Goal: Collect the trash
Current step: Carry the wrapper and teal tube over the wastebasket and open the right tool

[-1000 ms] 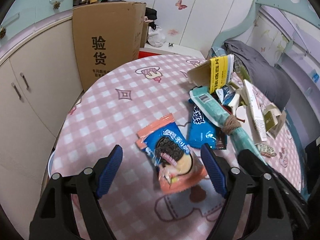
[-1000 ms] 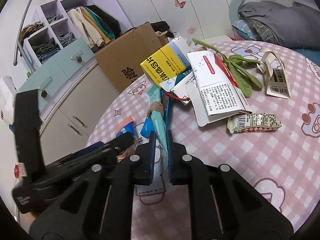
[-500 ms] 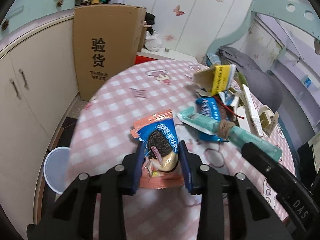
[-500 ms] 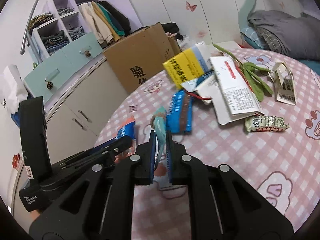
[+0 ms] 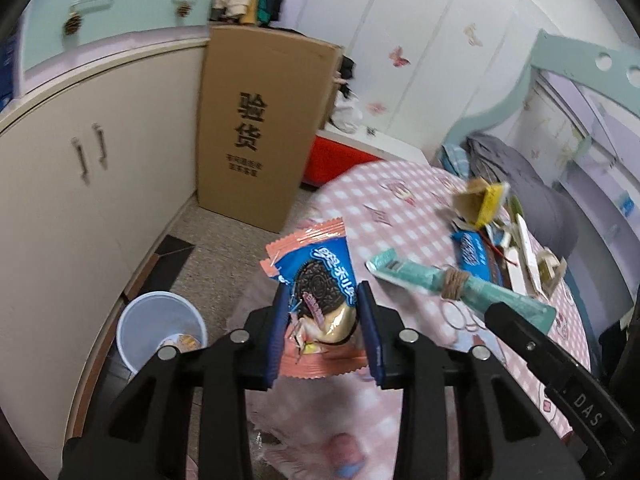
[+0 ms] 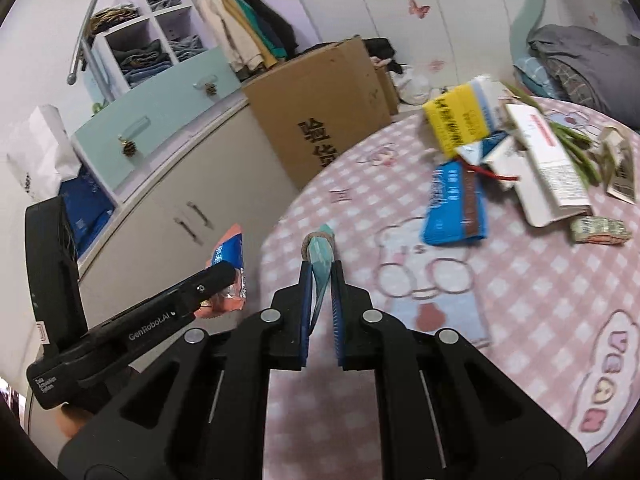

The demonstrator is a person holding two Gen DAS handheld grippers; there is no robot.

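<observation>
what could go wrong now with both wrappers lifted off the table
The left gripper pinches only the lower half of the pink and blue cookie wrapper; it might slip before reaching the white bin. The twine-tied teal wrapper in the right gripper sticks out sideways and could snag the cookie wrapper.

Right tongs (image 6: 320,280) clamped on teal wrapper (image 6: 320,256), left tongs (image 6: 224,276) gripping cookie packet (image 6: 229,256), pink checked table (image 6: 520,300)

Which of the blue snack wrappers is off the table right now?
The cookie wrapper with the salmon-pink edges, clamped in the left gripper. The other blue wrapper lies flat on the checked tablecloth.
</observation>
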